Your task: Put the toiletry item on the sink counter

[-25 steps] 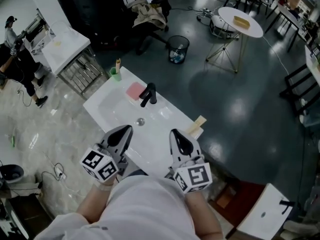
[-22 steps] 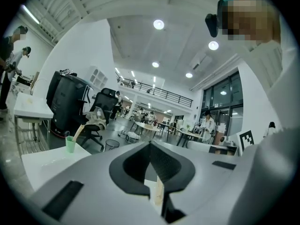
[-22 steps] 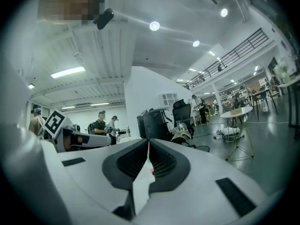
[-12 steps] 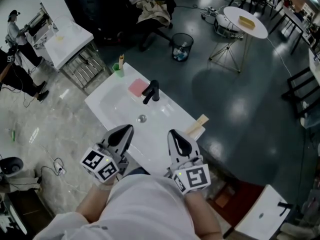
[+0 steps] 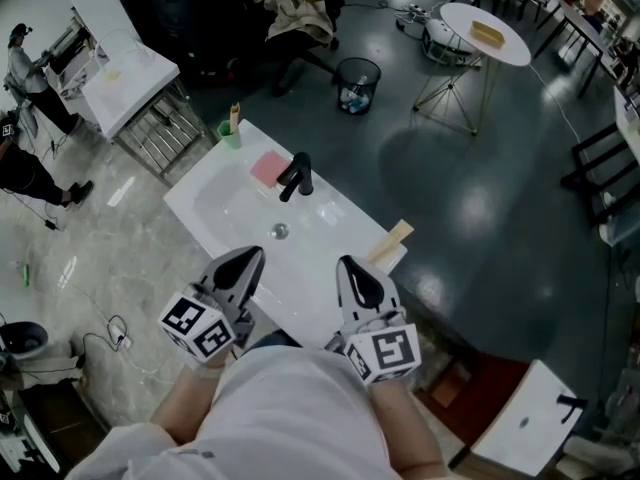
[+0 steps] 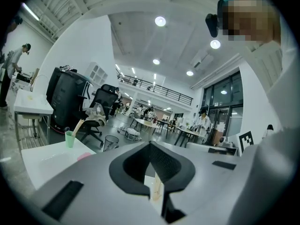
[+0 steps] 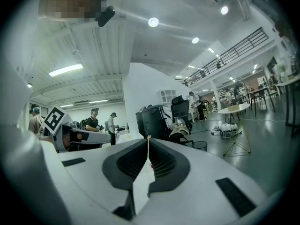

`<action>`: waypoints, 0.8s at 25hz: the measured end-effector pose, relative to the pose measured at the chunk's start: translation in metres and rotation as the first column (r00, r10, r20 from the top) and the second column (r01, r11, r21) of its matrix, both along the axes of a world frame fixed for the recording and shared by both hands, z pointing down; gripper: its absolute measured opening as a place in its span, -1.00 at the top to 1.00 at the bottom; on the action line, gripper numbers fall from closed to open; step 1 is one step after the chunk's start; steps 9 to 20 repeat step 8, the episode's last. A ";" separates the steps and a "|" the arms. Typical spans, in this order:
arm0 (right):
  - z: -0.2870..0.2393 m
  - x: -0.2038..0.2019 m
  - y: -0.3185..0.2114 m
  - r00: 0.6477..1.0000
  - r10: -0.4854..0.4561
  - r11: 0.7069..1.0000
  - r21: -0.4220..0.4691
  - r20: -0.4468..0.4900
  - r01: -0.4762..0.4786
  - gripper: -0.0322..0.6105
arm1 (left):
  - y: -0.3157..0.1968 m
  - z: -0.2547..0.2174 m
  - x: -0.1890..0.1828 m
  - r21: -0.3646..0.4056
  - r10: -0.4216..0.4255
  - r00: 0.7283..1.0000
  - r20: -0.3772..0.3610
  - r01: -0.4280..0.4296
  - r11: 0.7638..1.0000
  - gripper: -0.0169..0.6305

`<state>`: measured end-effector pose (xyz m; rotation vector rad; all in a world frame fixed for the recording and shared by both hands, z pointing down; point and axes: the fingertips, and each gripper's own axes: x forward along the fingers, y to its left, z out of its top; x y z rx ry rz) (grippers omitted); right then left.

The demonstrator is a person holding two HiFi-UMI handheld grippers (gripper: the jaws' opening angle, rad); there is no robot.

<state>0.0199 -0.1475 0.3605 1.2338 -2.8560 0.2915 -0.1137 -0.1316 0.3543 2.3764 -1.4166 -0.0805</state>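
A white sink counter (image 5: 330,268) lies below me with a black faucet (image 5: 295,176) at its back edge. Beside the faucet is a pink soap-like block (image 5: 268,169). At the far left corner stands a green cup (image 5: 231,135) holding a stick-like item, also in the left gripper view as the cup (image 6: 70,138). A pale wooden piece (image 5: 391,242) rests on the counter's right end. My left gripper (image 5: 250,257) and right gripper (image 5: 348,264) hover side by side over the near edge. Both are shut with nothing in them, seen at the left gripper (image 6: 151,145) and the right gripper (image 7: 148,139).
A black mesh waste bin (image 5: 356,85) and an office chair with clothes (image 5: 296,18) stand behind the sink. A round white table (image 5: 484,35) is at the back right, and a white bench (image 5: 125,76) at the back left with people near it. A cable lies on the marble floor (image 5: 112,334).
The head view has shifted slightly. Both grippers stay in the same place and remain shut.
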 end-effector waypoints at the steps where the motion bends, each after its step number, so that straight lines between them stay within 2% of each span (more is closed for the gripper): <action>1: 0.000 0.001 0.000 1.000 0.002 1.000 -0.001 0.000 -0.002 0.82 | 0.000 0.000 0.000 -0.002 0.001 1.000 0.000 -0.001 1.000 0.90; 20: 0.005 0.005 -0.002 1.000 0.014 1.000 -0.011 -0.007 -0.014 0.82 | -0.001 0.005 0.000 -0.005 -0.010 1.000 0.005 0.010 1.000 0.90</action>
